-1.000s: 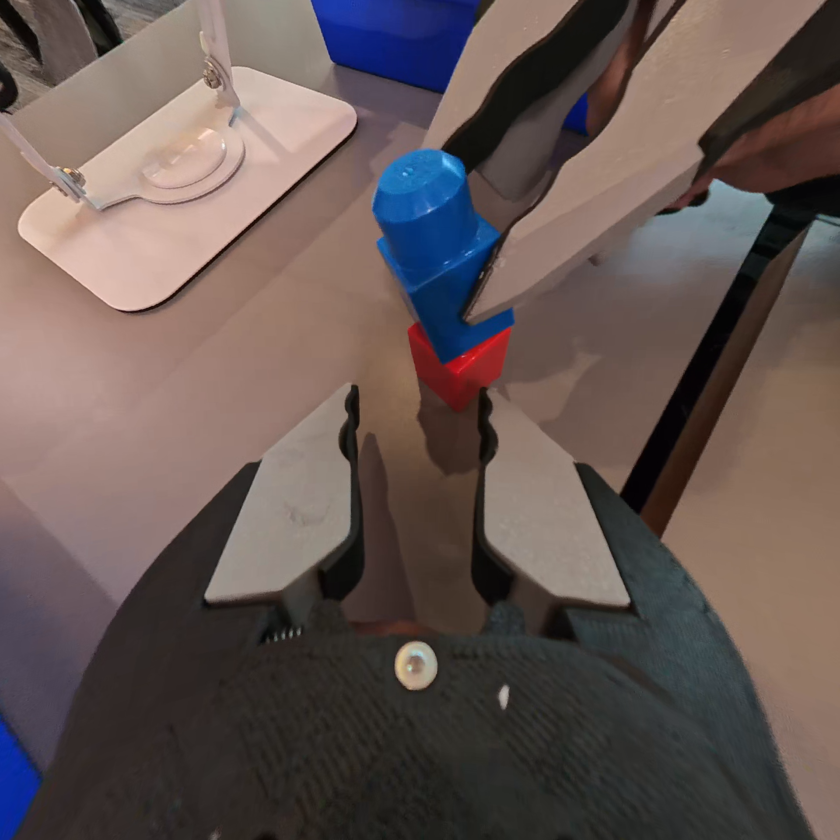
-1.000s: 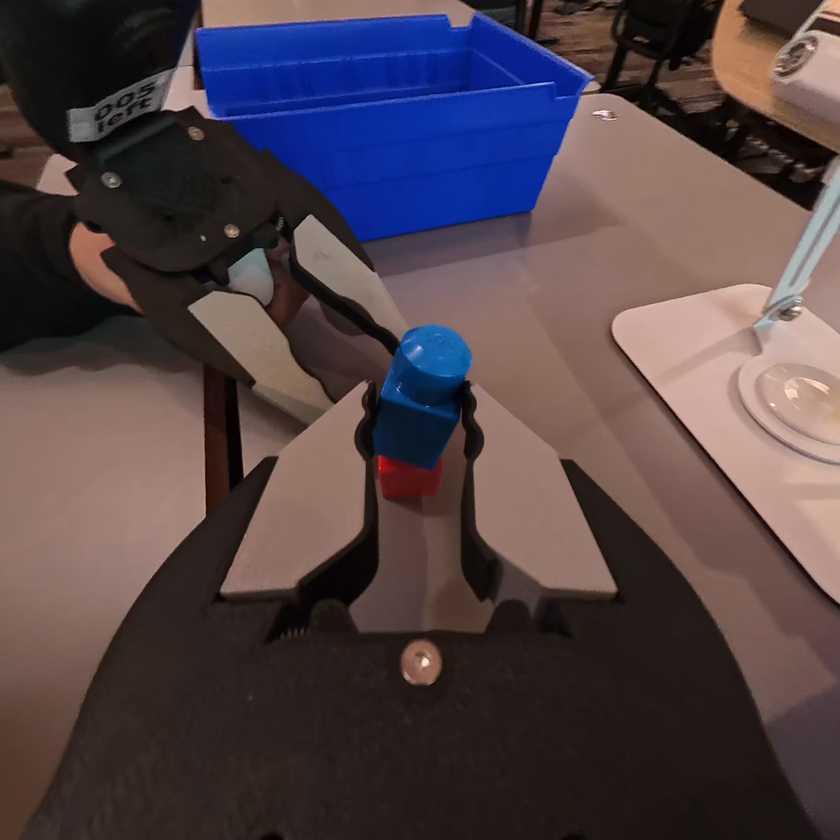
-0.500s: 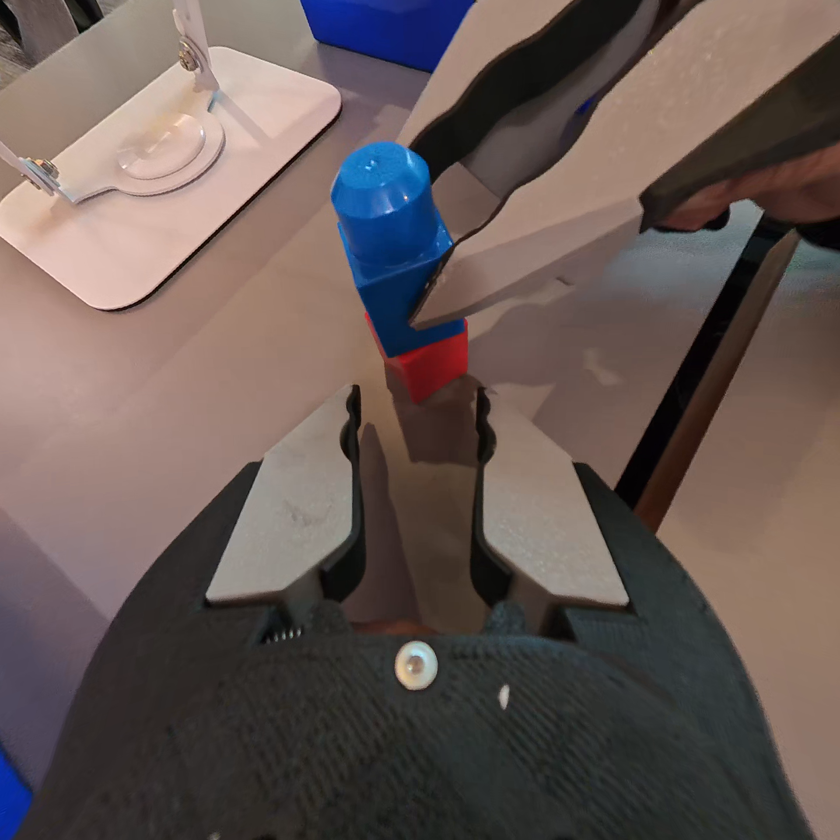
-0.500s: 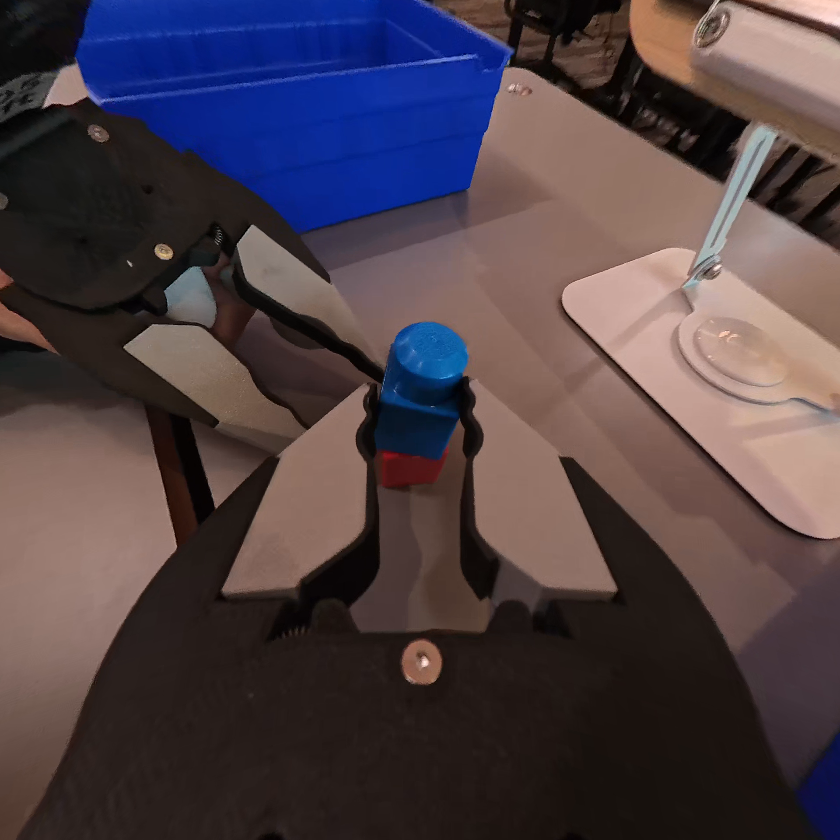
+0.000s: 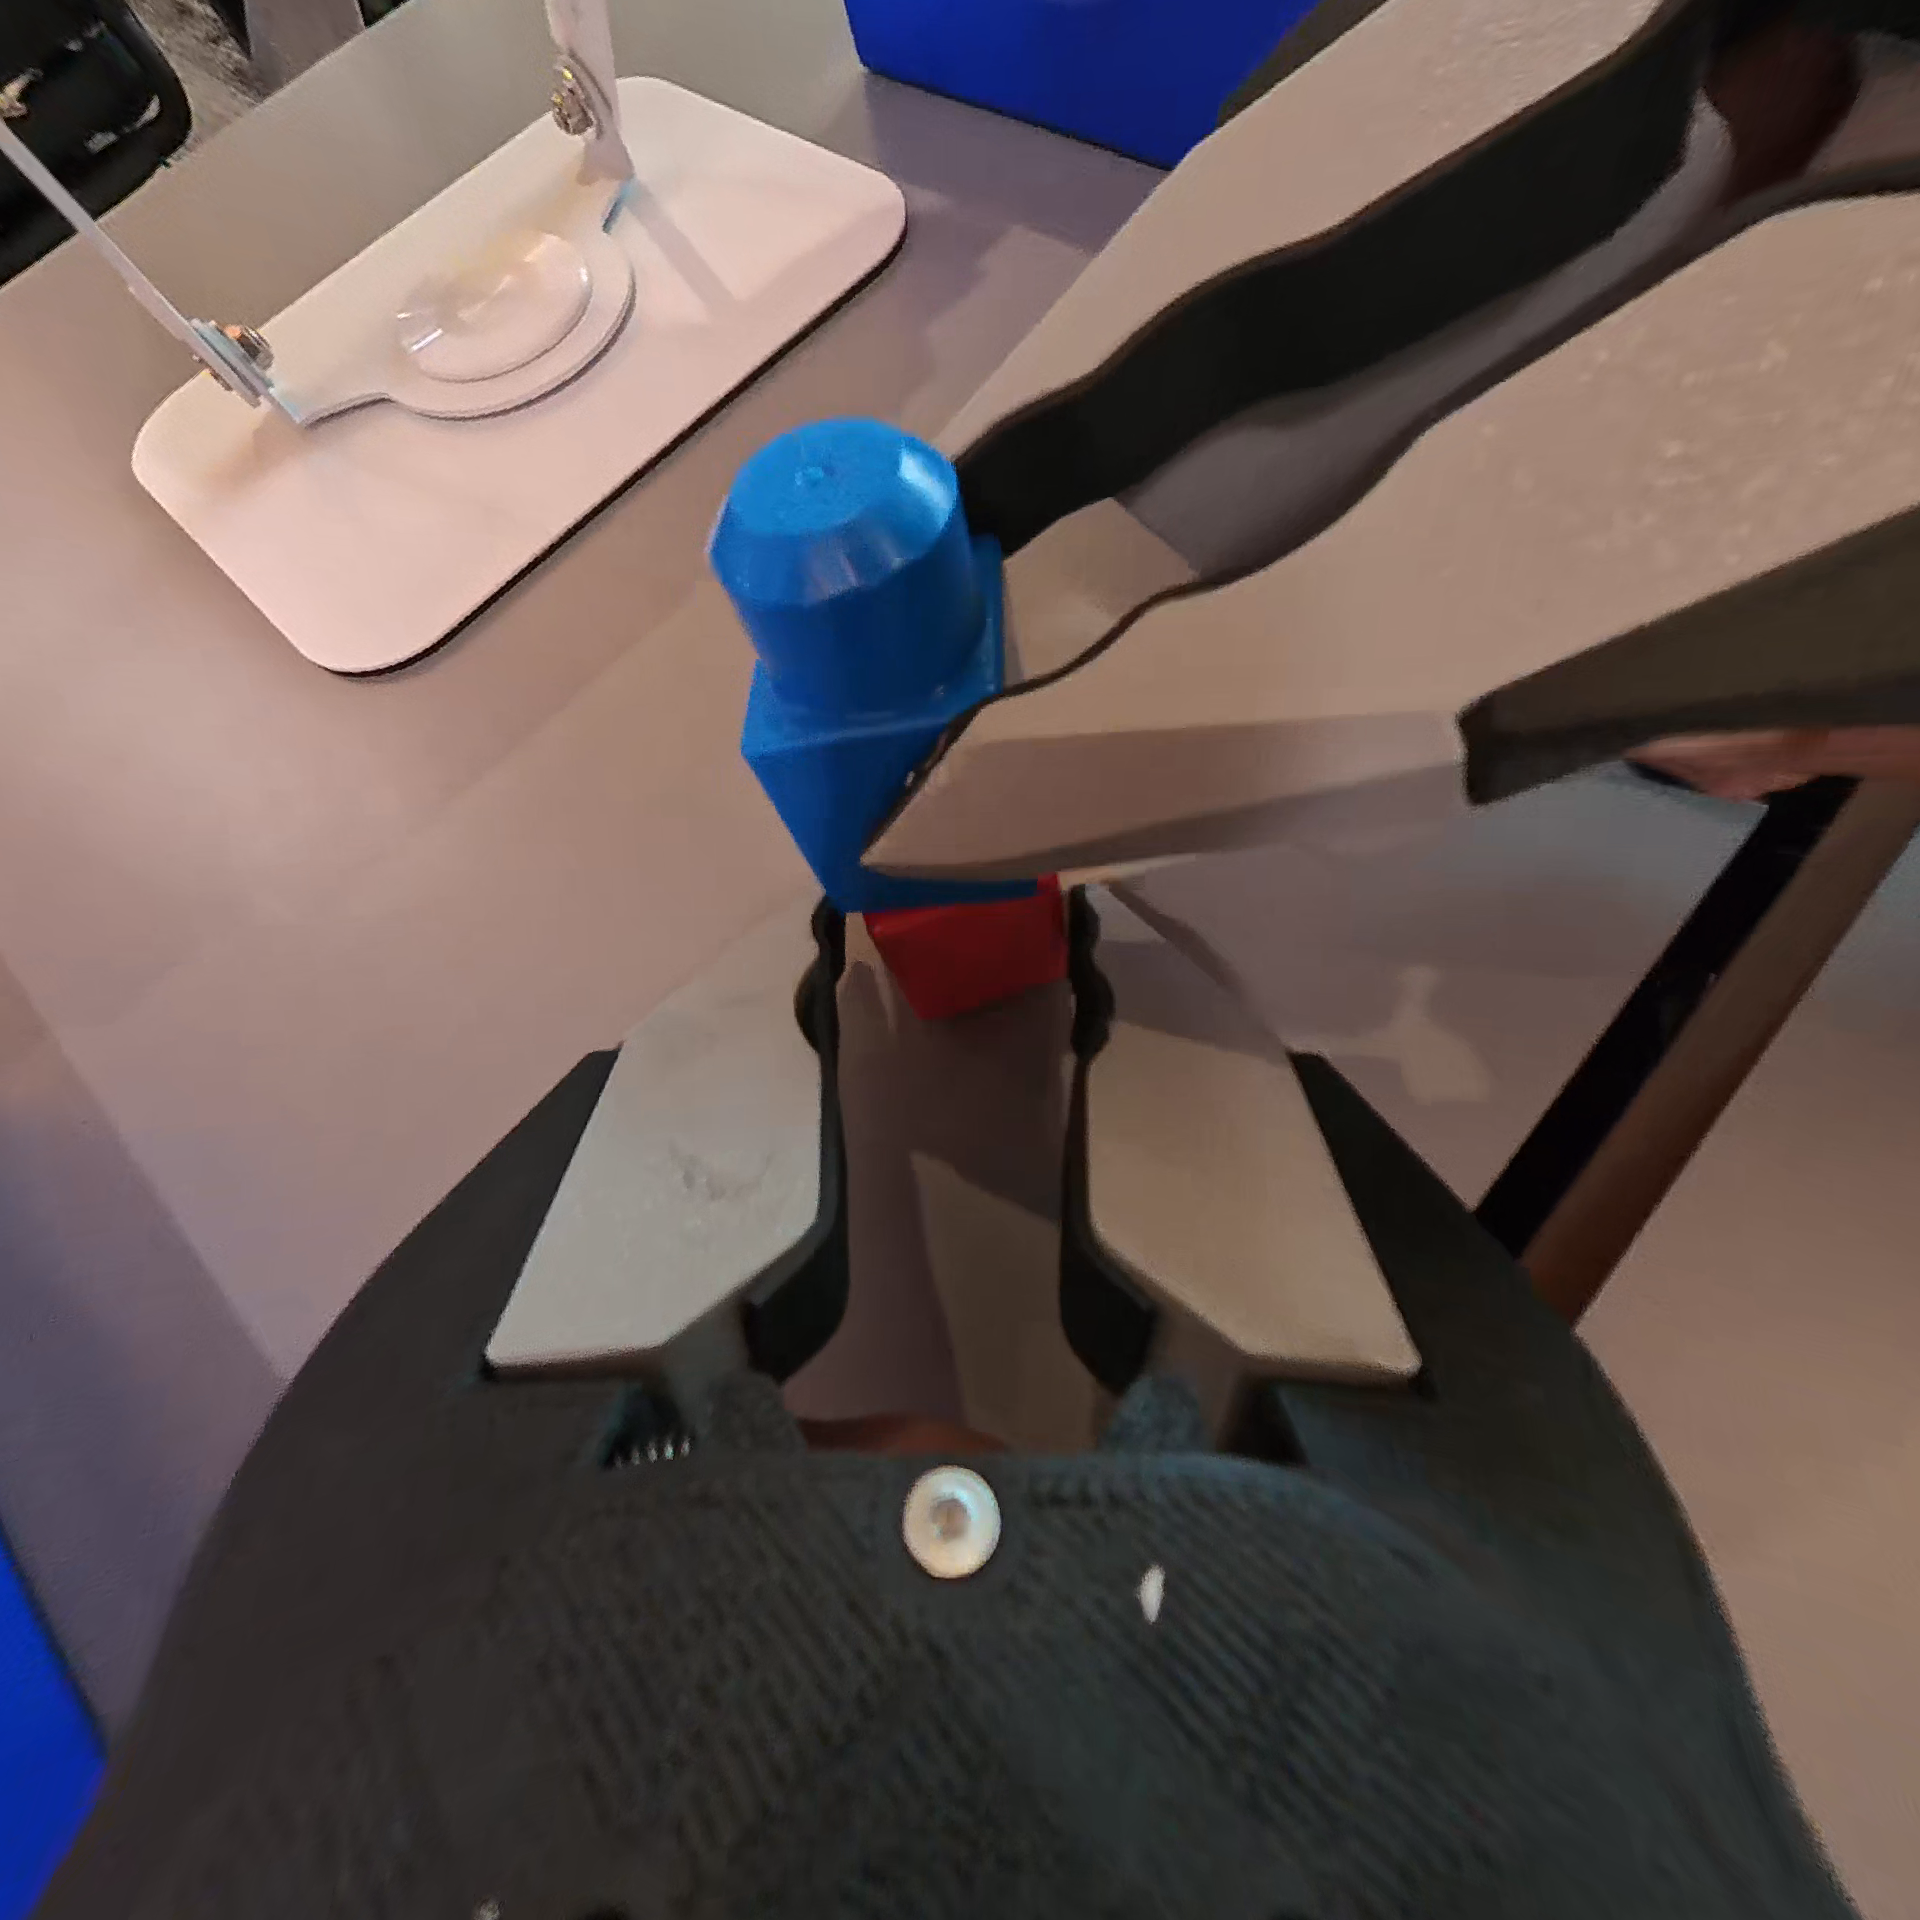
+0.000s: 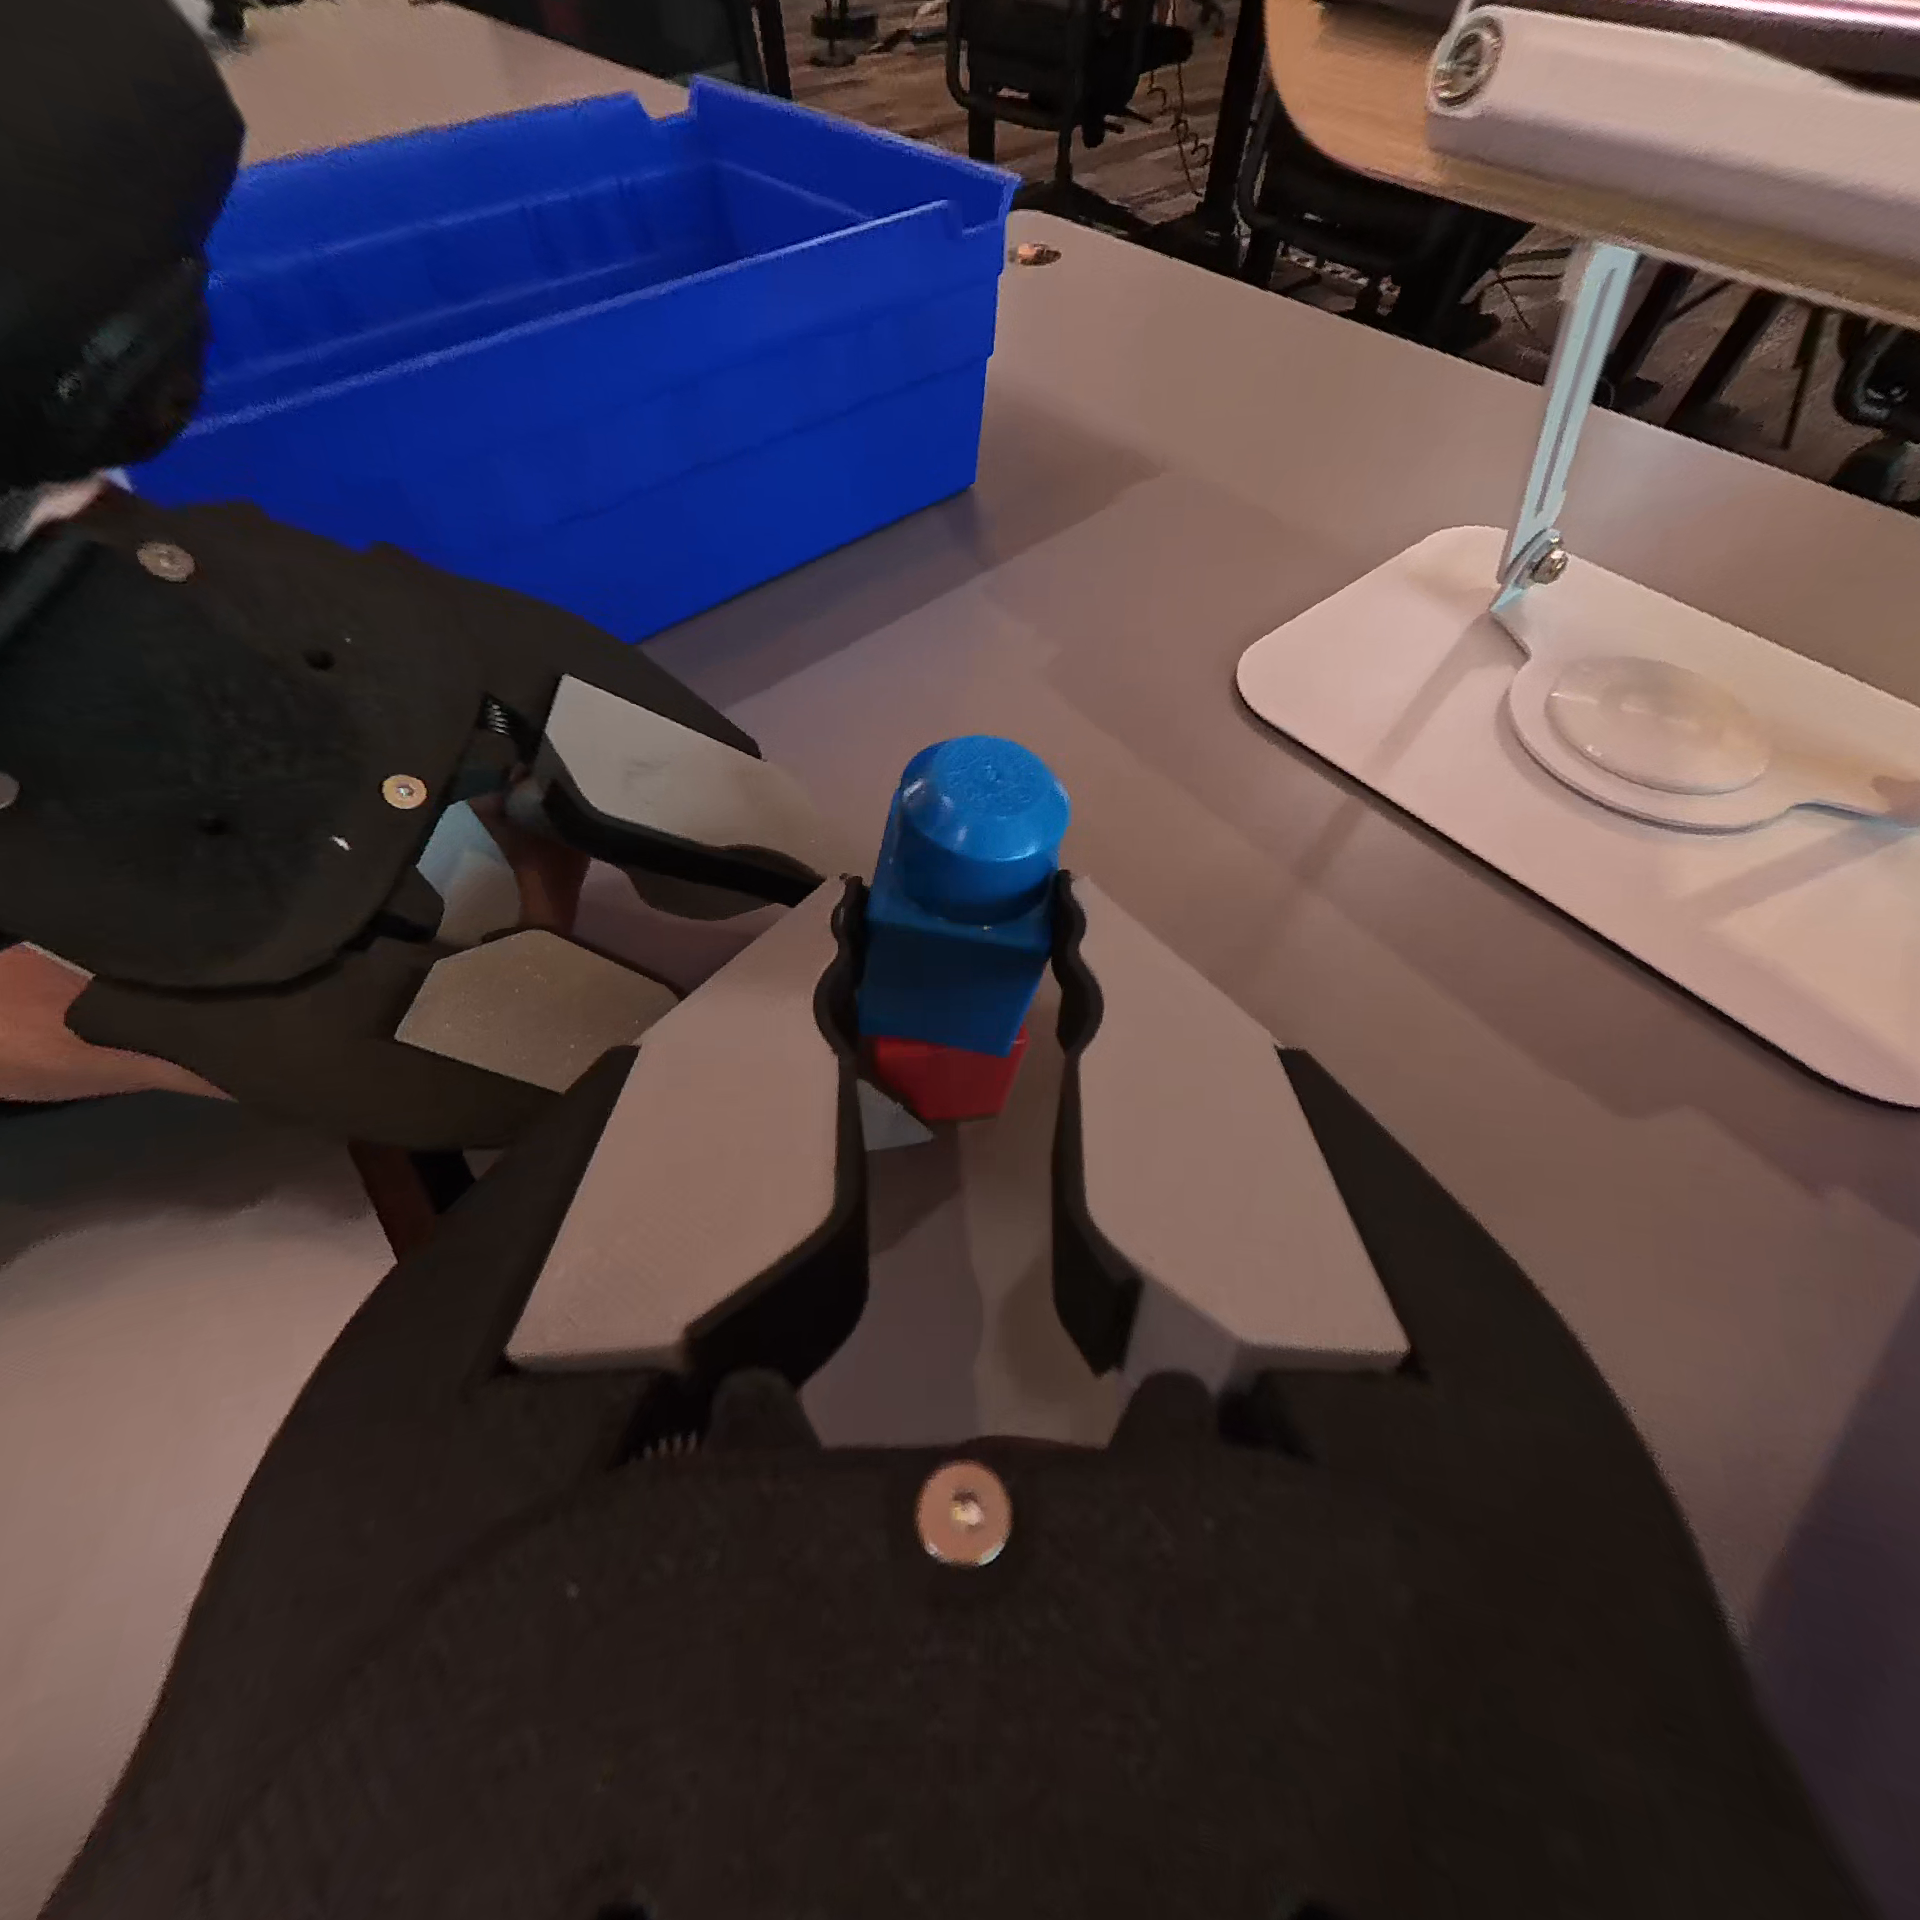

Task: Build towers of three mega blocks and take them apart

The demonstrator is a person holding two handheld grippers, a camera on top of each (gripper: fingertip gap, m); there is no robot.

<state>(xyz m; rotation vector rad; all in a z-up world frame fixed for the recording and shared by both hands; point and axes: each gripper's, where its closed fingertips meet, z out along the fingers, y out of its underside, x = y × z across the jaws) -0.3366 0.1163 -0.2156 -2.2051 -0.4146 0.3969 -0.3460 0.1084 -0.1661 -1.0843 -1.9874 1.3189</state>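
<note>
— Left wrist view: the left gripper (image 5: 951, 961) has its fingers (image 5: 686, 1174) narrowly parted round the red block (image 5: 971, 951); whether they pinch it, I cannot tell. The right gripper (image 5: 956, 665) comes in from two o'clock, clamped on the blue block (image 5: 852, 665).

— Risk?

— If red isn't held, I'd say both lift together.

— Right wrist view: the right gripper (image 6: 951, 961) grips blue (image 6: 961, 914), red (image 6: 951, 1075) beneath on the table (image 6: 1195, 987). Blue bin (image 6: 623, 364) at eleven o'clock, white lamp base (image 6: 1558, 779) at two; neither obstructs.
</note>
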